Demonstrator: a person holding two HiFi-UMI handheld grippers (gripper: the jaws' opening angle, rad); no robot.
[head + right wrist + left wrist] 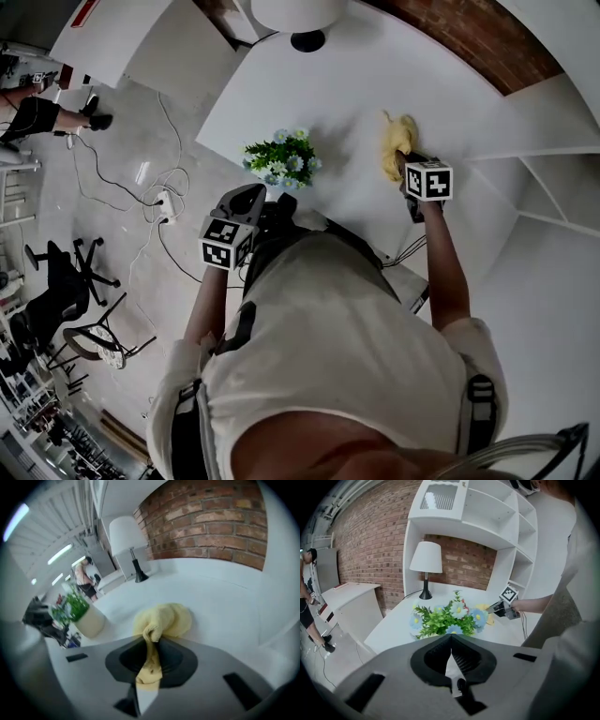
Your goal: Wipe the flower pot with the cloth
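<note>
White desk against a red brick wall, with white shelves rising to the right and a white-shaded lamp on a black foot at the back. A person leans over the desk with tongs in each hand.

The flower pot – pale and rounded, filled with green leaves and blue and white flowers – stands upright on the desk near its front edge, to the left of the yellow cloth and apart from it.

The right tongs are clamped on the cloth. A pinched fold runs down between the two pads, while the rest of it lies bunched on the desk just beyond the tips. From the head view, these tongs point down at the desk with the marker cube on top.

The left tongs are closed tip to tip with nothing between them, and they point at the flowers. In the head view they hang beside the desk's front edge – close to the plant, not touching it.

On the grey floor to the left lie loose cables. A black office chair and another person are farther off.
</note>
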